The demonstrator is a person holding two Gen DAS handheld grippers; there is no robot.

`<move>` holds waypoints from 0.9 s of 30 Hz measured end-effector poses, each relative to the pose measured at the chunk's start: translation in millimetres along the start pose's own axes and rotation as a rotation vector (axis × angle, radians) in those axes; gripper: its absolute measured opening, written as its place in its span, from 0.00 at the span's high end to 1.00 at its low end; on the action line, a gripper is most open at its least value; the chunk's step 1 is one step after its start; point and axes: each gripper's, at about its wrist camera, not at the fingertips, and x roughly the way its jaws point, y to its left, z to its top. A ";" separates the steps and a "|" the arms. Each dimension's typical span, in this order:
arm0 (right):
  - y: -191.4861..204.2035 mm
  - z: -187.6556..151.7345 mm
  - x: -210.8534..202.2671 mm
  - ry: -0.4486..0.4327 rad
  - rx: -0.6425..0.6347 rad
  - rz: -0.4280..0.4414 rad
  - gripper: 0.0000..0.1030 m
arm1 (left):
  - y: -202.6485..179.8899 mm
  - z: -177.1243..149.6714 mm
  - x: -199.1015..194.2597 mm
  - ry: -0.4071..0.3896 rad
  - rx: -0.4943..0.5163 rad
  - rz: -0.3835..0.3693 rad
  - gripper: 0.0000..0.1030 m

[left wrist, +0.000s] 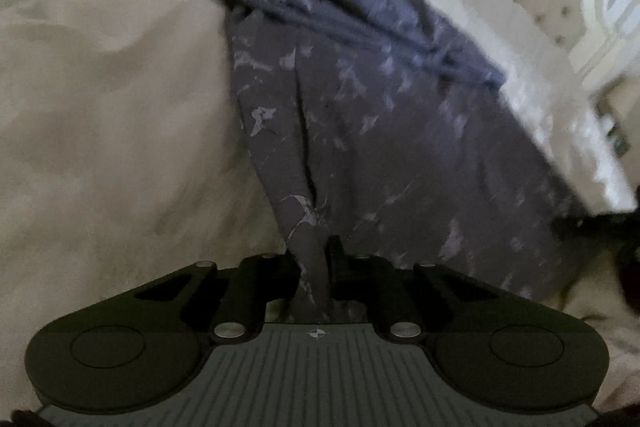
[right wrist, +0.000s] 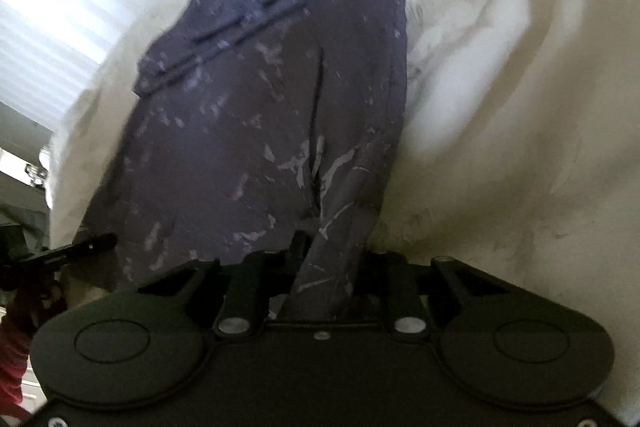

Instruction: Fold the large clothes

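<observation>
The folding is barely begun: each hand-held gripper, left (left wrist: 316, 259) and right (right wrist: 324, 255), is clamped on a corner of the garment (left wrist: 380, 115), lifted off the bed (left wrist: 100, 107), its far end bunched.

Both views are dim and soft with motion blur; daylight glares through blinds (right wrist: 52, 11) at the right wrist view's left (fisheye bends the edges), leaving both foregrounds in shadow.

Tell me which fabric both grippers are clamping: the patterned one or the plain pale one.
The dark purple-grey garment with pale streaks: a bunched edge runs between the left gripper and right gripper. The cream bedding lies loose beneath.
</observation>
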 end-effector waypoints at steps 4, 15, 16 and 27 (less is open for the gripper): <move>-1.7 4.4 -15.5 -0.108 0.058 0.124 0.84 | 3.8 10.5 -13.9 -0.084 -0.102 -0.086 0.89; 14.3 79.6 -48.0 -0.404 0.048 0.250 0.84 | -6.2 95.6 -34.5 -0.372 -0.144 -0.171 0.88; 14.7 89.3 -48.1 -0.431 0.050 0.249 0.84 | -5.7 103.3 -34.2 -0.398 -0.148 -0.177 0.88; 31.1 220.2 1.1 -0.636 0.003 0.110 0.86 | -20.8 208.7 25.6 -0.611 -0.102 -0.033 0.87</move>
